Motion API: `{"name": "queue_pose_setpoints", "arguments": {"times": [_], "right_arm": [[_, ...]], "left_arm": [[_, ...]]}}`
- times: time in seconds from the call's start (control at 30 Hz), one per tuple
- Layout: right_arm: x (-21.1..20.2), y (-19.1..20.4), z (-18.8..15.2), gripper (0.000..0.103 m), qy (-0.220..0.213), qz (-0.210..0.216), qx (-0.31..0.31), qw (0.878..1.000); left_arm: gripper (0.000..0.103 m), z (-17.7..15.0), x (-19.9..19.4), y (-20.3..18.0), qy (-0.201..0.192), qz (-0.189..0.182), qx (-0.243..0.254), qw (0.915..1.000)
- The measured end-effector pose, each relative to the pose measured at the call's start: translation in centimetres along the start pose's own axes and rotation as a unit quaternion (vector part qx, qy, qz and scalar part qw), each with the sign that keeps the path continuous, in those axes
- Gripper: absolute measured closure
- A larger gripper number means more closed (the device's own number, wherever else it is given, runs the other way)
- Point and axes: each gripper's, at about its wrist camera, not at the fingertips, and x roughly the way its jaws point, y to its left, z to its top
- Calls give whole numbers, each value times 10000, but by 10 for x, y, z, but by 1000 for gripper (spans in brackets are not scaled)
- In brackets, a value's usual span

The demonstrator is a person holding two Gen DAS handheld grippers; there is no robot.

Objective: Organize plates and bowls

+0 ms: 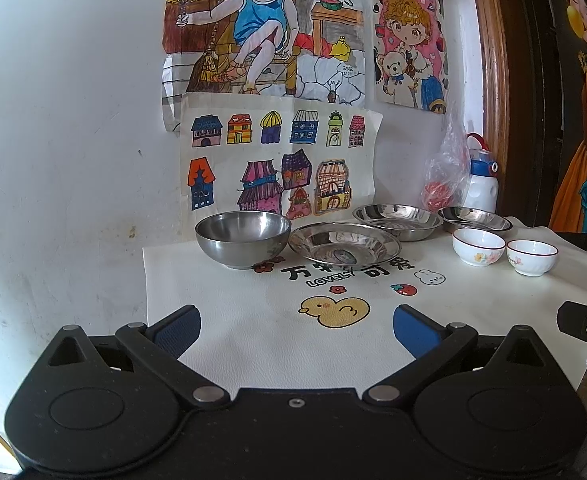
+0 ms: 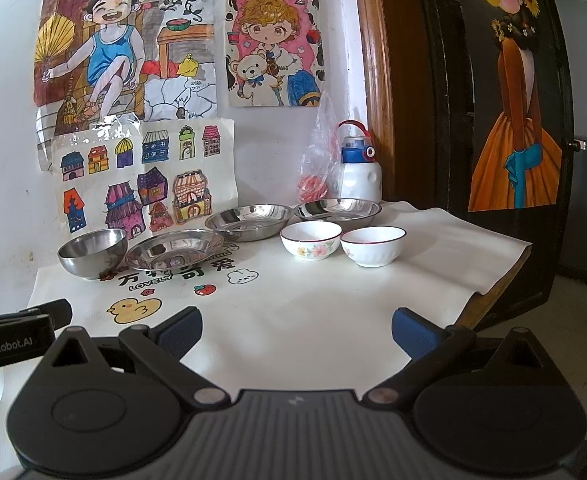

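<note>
Gleaming steel bowl (image 1: 242,239), three steel plates (image 1: 344,245), two floral white bowls (image 1: 478,246).

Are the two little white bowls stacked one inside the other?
No, the flowered white bowl and the plain white bowl sit side by side on the tablecloth, each empty.

A polished steel bowl (image 1: 242,238) and three glossy metal plates (image 1: 343,245) shone on a matt, leather-grained white table cover (image 1: 277,344). Two glazed ceramic bowls (image 2: 310,240) gleamed nearby, beside crinkled clear plastic bag (image 2: 319,160) and varnished wooden door frame (image 2: 375,80).
</note>
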Motion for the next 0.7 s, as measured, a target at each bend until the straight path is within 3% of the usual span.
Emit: {"name": "queue_pose_setpoints", "arguments": {"times": [0.7], "right_arm": [[8,1,2,0,70,7,-44,10000]], "left_arm": [[1,2,3,6,31,17,5,10000]]}}
